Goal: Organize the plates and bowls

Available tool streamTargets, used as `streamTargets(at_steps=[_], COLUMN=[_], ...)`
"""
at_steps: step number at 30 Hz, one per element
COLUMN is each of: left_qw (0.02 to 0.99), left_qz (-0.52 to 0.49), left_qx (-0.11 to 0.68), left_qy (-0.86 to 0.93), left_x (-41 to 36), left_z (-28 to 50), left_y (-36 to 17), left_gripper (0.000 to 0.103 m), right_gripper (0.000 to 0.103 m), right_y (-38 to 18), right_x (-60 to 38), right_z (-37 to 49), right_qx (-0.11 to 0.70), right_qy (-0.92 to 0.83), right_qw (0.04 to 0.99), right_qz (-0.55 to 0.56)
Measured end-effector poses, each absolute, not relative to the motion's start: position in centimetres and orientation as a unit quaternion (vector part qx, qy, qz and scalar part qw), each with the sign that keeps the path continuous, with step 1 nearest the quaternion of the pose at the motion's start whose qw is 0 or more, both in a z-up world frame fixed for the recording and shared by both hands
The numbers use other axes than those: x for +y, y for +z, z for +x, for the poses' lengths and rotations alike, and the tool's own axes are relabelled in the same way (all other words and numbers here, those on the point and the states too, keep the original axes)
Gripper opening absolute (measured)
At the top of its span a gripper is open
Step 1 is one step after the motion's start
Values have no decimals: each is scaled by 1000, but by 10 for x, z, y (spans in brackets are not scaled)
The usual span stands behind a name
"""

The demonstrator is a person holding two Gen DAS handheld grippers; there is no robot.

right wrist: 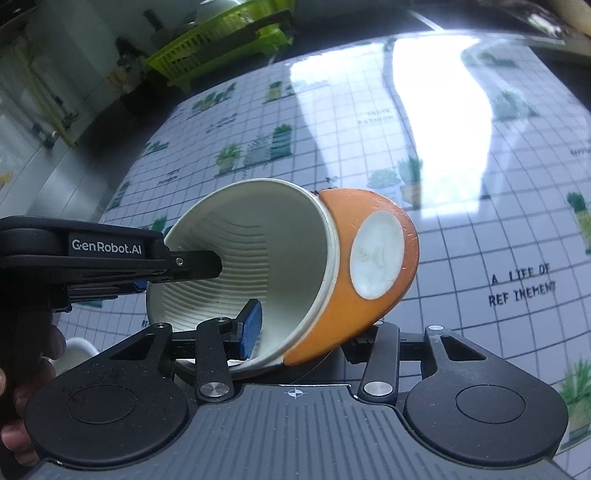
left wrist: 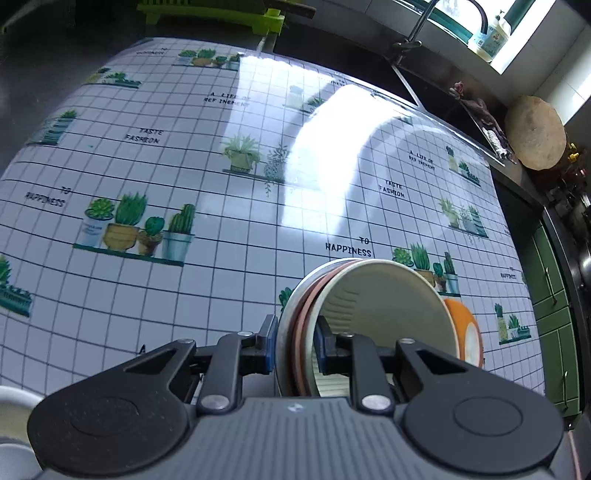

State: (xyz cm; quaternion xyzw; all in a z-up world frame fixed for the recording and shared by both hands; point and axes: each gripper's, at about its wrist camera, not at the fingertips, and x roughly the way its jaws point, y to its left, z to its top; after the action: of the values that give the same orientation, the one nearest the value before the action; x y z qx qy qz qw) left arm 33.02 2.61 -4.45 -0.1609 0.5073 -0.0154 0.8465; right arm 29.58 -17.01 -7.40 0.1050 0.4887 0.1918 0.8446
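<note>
Two hand-held tools work over a bench [left wrist: 221,229] covered in a glossy white grid-patterned cloth printed with potted plants and short phrases.

The left tool [left wrist: 295,349] points steeply down toward the cloth. Its blue-padded fingers [left wrist: 267,343] are clamped on the edges of a stack of plates [left wrist: 295,325] held on edge: a grey plate on the outside, a pinkish-brown one next to it, and the rim of a cream ribbed bowl [left wrist: 388,314] against them. Seen from the right wrist camera, the left tool comes in from the left side, with one black finger reaching inside the bowl's ribbed interior, and part of a person's hand [right wrist: 22,387] grips its handle at the lower left edge.

The right tool [right wrist: 306,339] also tilts steeply downward. Its visible blue pad [right wrist: 251,328] sits inside the cream bowl [right wrist: 240,266], against the inner wall; its other finger is hidden behind an orange bowl [right wrist: 340,295]. The tool is clamped on the walls of the nested pair. The cream bowl sits inside the orange one, and both are tipped on their side, lifted above the cloth, the orange bowl's pale round base facing up and to the right.

A lime-green dish rack [right wrist: 221,40] stands at the far end of the bench, well apart. A faucet [left wrist: 417,33] and a bottle [left wrist: 491,33] stand by a bright window.
</note>
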Motion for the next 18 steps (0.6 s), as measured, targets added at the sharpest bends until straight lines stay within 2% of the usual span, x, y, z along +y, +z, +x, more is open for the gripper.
streamTargets(at_steps=[18], left_qw=[871], left_qz=[-186], left_qx=[452], left_qy=[53], left_x=[71], left_z=[231], left_y=[29], left_gripper=[19], right_gripper=[45], right_y=[-9], right_x=[-126], right_z=[241], right_qx=[467], right_qy=[304], right_qw=[829], right_qz=[50])
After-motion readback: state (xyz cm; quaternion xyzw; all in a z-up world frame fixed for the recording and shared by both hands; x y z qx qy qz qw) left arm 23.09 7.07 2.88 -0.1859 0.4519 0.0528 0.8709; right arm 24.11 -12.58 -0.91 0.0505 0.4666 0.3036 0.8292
